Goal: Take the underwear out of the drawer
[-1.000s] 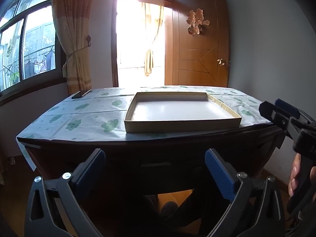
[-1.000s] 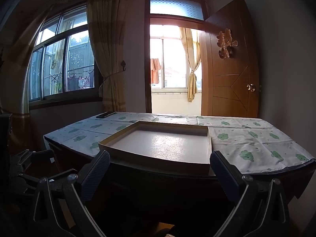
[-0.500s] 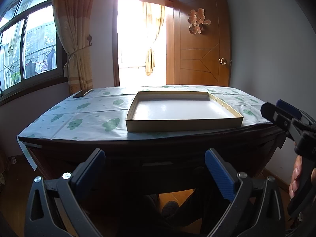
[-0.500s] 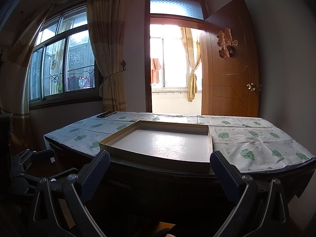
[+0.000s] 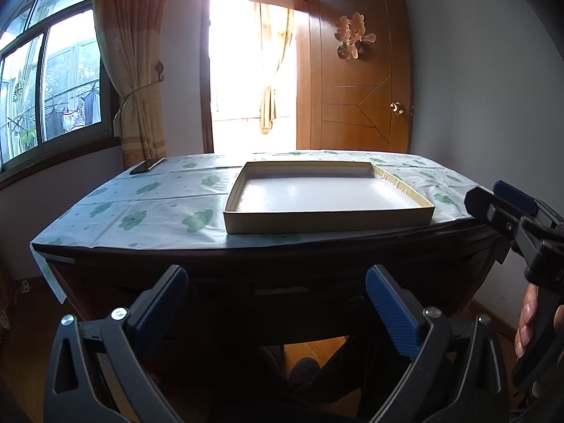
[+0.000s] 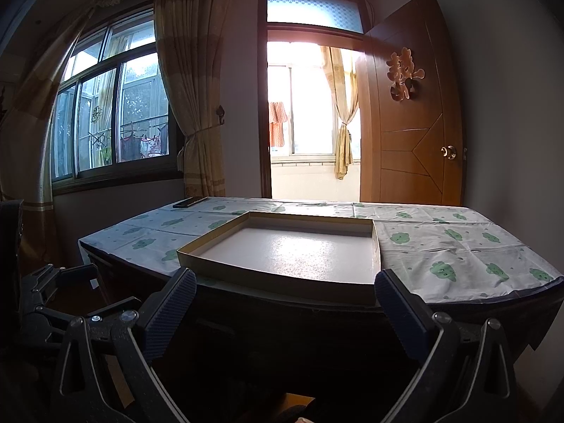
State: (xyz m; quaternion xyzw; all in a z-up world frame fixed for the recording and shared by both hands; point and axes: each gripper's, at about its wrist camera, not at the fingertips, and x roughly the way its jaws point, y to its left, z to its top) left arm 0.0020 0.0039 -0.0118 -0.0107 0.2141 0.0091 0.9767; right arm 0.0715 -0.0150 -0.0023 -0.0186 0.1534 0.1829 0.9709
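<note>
We hold both grippers low, in front of the near edge of the worktop (image 5: 148, 208), below its top. The left gripper (image 5: 276, 303) has its blue pads wide apart with nothing between them, and the right gripper (image 6: 285, 303) is spread just as wide and is also empty. In the left wrist view the right gripper shows again at the right border, with fingers (image 5: 525, 324) of a hand wrapped around its handle.

We cannot see the underwear in either view. The front of the worktop under the near edge is dark; a faint rectangular outline there may be the drawer (image 5: 282, 290), straight ahead of the left gripper and closed as far as we can tell, but the shadow hides its detail.

On top, a shallow cardboard box (image 5: 328, 224) with a white floor sits on the cloth with green prints (image 6: 458, 246), its front wall close to the near edge and nearer the right corner than the left. It holds nothing. A dark flat phone-like thing (image 5: 146, 166) lies at the far left corner. The rest of the cloth is bare to the left and right of the box. Beyond the far edge stand an open wooden door (image 6: 412, 134) and a tied curtain (image 6: 197, 112).
</note>
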